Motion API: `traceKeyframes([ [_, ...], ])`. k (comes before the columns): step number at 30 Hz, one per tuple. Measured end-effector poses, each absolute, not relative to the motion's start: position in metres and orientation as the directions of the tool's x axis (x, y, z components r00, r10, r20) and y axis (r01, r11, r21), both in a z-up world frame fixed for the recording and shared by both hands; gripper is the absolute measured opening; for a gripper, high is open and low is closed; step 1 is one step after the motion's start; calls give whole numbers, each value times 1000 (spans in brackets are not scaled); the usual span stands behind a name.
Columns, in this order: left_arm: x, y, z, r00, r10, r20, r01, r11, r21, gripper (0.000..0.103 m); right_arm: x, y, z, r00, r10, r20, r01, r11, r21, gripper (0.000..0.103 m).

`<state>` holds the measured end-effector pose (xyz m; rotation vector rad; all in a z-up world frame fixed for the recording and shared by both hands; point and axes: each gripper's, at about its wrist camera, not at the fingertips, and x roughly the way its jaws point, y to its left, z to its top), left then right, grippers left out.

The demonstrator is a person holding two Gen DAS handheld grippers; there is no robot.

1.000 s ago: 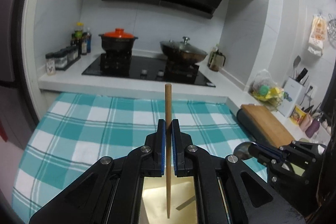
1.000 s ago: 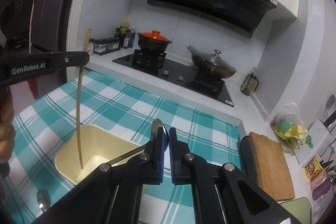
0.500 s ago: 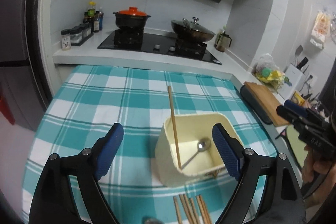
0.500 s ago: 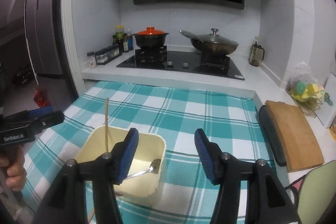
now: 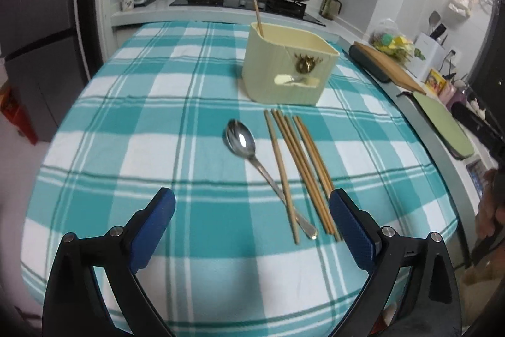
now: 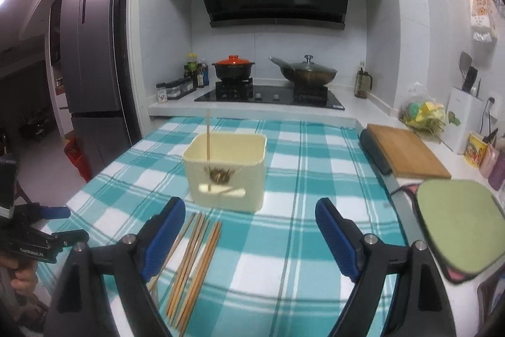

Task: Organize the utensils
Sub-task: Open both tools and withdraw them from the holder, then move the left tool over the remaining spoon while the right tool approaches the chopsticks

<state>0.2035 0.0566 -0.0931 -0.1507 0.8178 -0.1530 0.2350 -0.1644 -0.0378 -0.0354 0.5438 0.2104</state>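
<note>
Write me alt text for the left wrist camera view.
The open left gripper hovers over a teal checked tablecloth where a metal spoon and loose wooden chopsticks lie. Behind them, a cream utensil holder has one chopstick standing in it.

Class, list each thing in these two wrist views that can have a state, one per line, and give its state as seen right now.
left gripper: open, empty, above the tablecloth.
right gripper: open, empty.
utensil holder: upright, one chopstick standing inside.
spoon: lying on the cloth, bowl up.
loose chopsticks: lying side by side beside the spoon, outside the holder.
clay pot: lidded, on the stove.
wok: lidded.
</note>
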Motion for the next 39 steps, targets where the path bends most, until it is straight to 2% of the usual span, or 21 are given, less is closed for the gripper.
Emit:
traceKeyframes([
  [4,174,43,-116,692,-162,-704,29,980,-197,98,185,-163,-91,818,170,-549,-128,985,114,86],
  [9,158,31,-125,696,-142,-703,22,984,-177,98,141,-158,-138,786,152,-600,-114,988,101,86],
  [12,152,29,-126,692,-126,-711,5,985,-170,98,124,-155,-146,801,113,-588,-100,993,55,86],
  [25,138,35,-120,702,-73,-709,-39,989,-141,99,111,-145,-147,796,134,-590,-124,991,58,86],
  [39,176,49,-154,649,-46,-759,-93,986,-139,99,139,-145,-177,732,108,-672,-96,994,54,86],
])
